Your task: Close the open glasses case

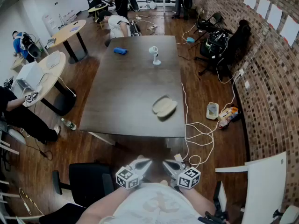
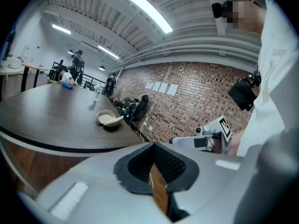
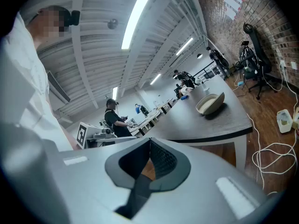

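Note:
The open glasses case [image 1: 164, 106], cream-coloured with both shells lying apart, sits near the right front corner of the dark table [image 1: 126, 92]. The left gripper view also shows the case [image 2: 109, 119], and it appears in the right gripper view as a pale open shell [image 3: 210, 103]. My left gripper [image 1: 147, 162] and right gripper [image 1: 165, 163] hang side by side close to my body, well short of the table's front edge. Both are shut with nothing between the jaws, which meet at their tips [image 2: 153, 146] [image 3: 149, 141].
A blue object [image 1: 120, 51] and a small white device [image 1: 154, 55] stand at the table's far end. White cables [image 1: 198, 134] lie on the floor to the right. A black chair [image 1: 88, 181] is at my left, a white chair [image 1: 261, 181] at my right. People sit at round tables [image 1: 51, 66] to the left.

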Demonstrator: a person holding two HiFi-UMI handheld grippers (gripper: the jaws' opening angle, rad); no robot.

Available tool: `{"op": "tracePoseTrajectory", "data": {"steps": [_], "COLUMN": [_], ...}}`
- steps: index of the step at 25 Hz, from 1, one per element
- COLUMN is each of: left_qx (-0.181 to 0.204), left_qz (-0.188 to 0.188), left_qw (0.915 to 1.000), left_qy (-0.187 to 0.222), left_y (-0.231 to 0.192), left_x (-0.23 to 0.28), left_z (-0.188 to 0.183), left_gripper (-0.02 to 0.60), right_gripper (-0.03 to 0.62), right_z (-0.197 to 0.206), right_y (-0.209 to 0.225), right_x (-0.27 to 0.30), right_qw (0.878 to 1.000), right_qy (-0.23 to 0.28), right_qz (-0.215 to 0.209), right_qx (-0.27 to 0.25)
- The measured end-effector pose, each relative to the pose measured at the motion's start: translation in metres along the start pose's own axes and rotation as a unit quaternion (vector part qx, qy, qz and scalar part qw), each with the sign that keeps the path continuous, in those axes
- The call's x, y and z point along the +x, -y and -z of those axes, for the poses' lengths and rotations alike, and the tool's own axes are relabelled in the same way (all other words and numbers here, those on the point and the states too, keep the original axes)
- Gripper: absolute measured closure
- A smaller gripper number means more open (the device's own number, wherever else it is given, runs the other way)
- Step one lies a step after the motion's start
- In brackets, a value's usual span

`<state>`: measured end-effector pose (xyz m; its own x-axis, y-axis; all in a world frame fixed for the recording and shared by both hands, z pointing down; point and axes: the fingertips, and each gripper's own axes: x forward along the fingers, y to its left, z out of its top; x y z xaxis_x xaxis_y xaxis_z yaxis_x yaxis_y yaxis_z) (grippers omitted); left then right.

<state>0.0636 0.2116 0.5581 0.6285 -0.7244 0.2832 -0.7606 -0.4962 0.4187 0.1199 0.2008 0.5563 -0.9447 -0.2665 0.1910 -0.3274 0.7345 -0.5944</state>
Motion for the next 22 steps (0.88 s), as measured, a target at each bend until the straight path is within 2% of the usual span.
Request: {"op": "tracePoseTrajectory", "data": {"steps": [4, 11, 22], "left_qx": [0.005, -0.007, 0.008], "left_qz": [0.018, 0.038, 0.085], "left_qw": [0.9998, 0.9992, 0.9962], "left_qy": [0.002, -0.009, -0.012], "left_y": [-0.026, -0.078, -0.141], "left_x": [0.011, 0.027, 0.041], "left_z": [-0.018, -0.032, -0.086], "left_gripper": [0.575, 0.575, 0.575], "right_gripper": [0.585, 0.585, 0.585], "right_z": [-0.011, -0.036, -0.080], "right_y": [0.010, 0.028, 0.058], "right_x": [0.029, 0.069, 0.134], "right_qw": [1.000, 0.999, 0.995], "right_qy": [-0.006, -0.012, -0.008], "right_qz": [0.009, 0.034, 0.100], "right_qx": [0.001, 0.002, -0.003]}}
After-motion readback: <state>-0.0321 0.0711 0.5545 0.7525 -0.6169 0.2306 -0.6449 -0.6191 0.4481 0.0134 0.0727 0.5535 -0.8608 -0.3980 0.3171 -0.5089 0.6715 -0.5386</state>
